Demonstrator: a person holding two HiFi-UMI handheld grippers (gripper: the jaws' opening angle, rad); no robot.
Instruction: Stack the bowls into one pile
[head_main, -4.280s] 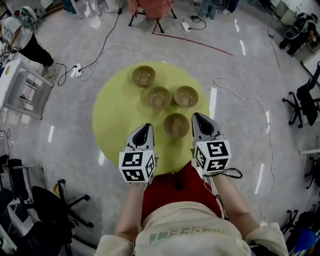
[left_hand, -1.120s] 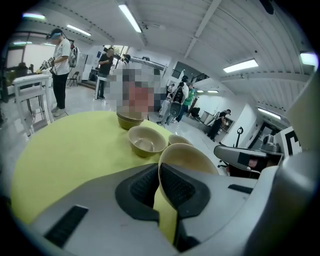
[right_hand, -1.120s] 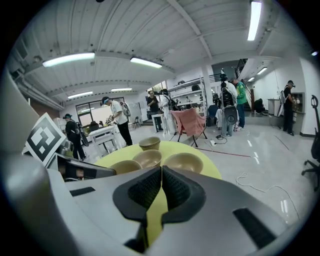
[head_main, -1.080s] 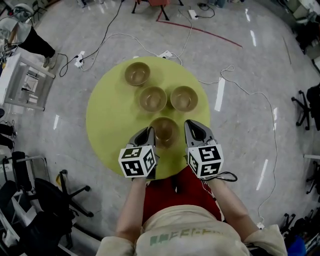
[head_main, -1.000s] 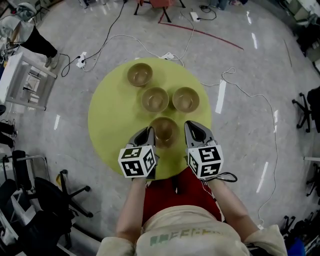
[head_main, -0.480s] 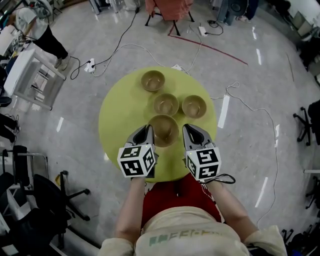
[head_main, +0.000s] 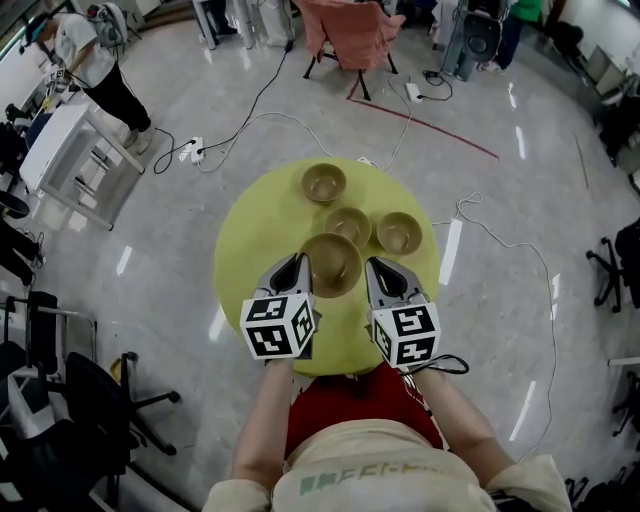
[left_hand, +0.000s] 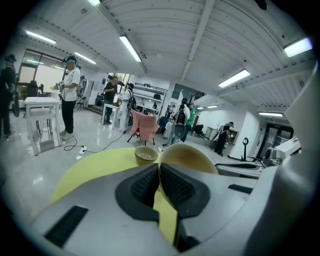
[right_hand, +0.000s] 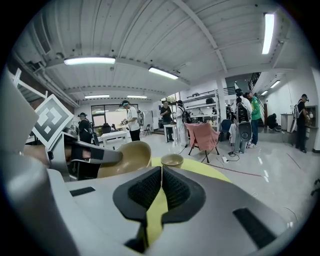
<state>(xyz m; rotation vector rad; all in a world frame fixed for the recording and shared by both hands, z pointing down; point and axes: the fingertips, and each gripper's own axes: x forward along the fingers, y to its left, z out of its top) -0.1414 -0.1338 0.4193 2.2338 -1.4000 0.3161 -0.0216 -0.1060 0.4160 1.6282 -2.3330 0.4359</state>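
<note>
Several tan bowls are on the round yellow table (head_main: 245, 250). My left gripper (head_main: 298, 264) is shut on the left rim of the nearest bowl (head_main: 331, 264), holding it tilted above the table; in the left gripper view that bowl's (left_hand: 189, 157) rim runs down between the pads. Beyond it sit a middle bowl (head_main: 349, 224), a right bowl (head_main: 399, 232) and a far bowl (head_main: 324, 182). My right gripper (head_main: 371, 267) is shut on nothing, just right of the held bowl (right_hand: 126, 157). Ahead of the jaws, the far bowl (left_hand: 146, 154) stands on the table.
The table stands on a glossy floor crossed by cables (head_main: 250, 120) and a power strip (head_main: 192, 150). A chair with pink cloth (head_main: 350, 30) is behind it, a white rack (head_main: 75, 150) far left, and office chairs (head_main: 70, 400) near left. People stand in the background.
The nearest bowl, which sat on the table between the grippers, is now gripped by the left gripper and raised, looking larger and overlapping the middle bowl. The head view has tilted farther out.
</note>
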